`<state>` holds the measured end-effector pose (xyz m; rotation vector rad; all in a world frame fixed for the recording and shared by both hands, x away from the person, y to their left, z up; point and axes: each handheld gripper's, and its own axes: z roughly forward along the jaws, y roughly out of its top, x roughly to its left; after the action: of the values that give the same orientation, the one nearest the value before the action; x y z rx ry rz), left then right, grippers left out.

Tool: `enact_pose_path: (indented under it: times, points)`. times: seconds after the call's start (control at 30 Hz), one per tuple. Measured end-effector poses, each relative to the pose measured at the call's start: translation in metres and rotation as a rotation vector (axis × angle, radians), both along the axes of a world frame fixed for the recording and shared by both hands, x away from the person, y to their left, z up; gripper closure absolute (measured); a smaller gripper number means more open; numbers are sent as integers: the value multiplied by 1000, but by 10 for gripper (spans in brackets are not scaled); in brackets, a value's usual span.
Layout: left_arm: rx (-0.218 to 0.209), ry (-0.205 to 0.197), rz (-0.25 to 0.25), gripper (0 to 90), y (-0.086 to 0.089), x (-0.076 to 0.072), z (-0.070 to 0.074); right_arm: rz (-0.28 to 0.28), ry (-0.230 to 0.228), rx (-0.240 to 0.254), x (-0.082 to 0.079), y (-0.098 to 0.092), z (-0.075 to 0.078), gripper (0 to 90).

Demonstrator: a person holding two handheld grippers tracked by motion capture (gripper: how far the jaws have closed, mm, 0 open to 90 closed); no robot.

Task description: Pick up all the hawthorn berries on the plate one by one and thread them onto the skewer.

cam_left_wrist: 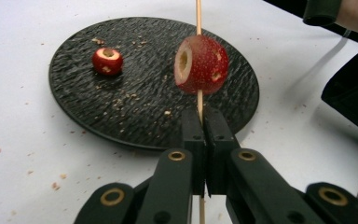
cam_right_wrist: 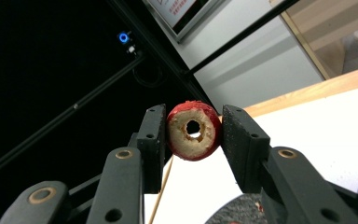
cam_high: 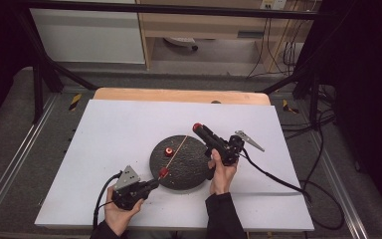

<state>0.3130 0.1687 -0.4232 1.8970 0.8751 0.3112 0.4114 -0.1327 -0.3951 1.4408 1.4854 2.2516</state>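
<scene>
White table (cam_high: 104,149), round black plate (cam_high: 191,172) near its front middle; everything below is placed relative to the plate.

Left gripper (cam_high: 149,186) sits at the plate's front-left edge. Its jaws are pressed together on a thin wooden skewer (cam_left_wrist: 199,105), which in the left gripper view rises straight up from between the tips. A cored red fruit (cam_left_wrist: 201,65) is threaded on the skewer just above the jaw tips, over the plate's near rim, hole facing sideways.

Right gripper (cam_high: 202,130) is raised above the plate's far-right edge, tilted up and away. Its jaws pinch a second cored fruit (cam_right_wrist: 193,130) from both sides at the tips, hole facing the camera. Skewer tip passes just below it.

A third cored fruit (cam_left_wrist: 107,61) lies loose on the plate, left of centre, well apart from both grippers.

Crumbs (cam_left_wrist: 135,95) are scattered on the plate.
</scene>
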Motion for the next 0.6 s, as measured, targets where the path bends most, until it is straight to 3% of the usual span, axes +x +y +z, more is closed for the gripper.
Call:
enact_pose_path:
  times: [0.6]
  points:
    - [-23,-2,-14,883,-14,2,2,-17,-30,54,1,0,1,616]
